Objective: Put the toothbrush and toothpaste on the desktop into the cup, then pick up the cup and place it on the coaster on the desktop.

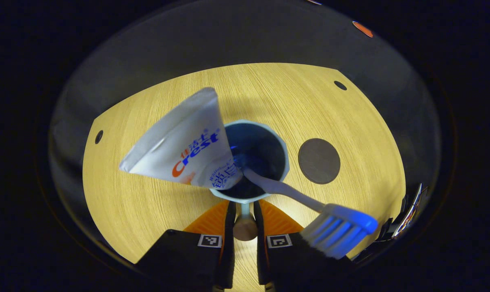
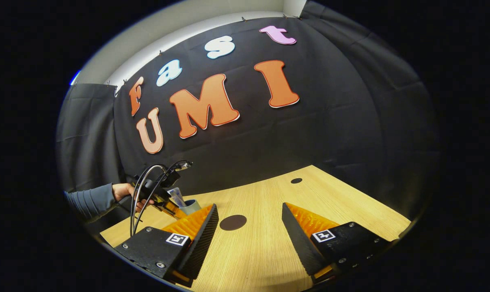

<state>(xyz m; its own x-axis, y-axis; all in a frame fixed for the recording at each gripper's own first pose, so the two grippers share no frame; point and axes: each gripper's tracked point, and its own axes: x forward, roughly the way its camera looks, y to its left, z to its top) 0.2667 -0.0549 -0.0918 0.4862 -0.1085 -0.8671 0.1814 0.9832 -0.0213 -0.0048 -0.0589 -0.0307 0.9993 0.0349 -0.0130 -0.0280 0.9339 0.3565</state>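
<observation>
Left tongs (image 1: 245, 215) pinch the pale blue plastic cup's (image 1: 283, 148) handle; right tongs (image 2: 249, 227) hang spread.
Lift it level toward the dark round coaster (image 1: 319, 161), keeping the white toothpaste tube (image 1: 184, 146) and blue-bristled toothbrush (image 1: 305, 202) from tipping out.

Hidden inside the cup (image 1: 256, 162) in the left gripper view: the lower ends of the toothpaste (image 1: 180, 142) and the toothbrush (image 1: 309, 207) — bristle end blurred, close to the lens. Pinched between the left gripper (image 1: 245, 211) fingers, a cup handle — mostly covered, contact too tight to read clearly. Far off in the right gripper view, too small and half-blocked by the near finger (image 2: 196, 235).
</observation>
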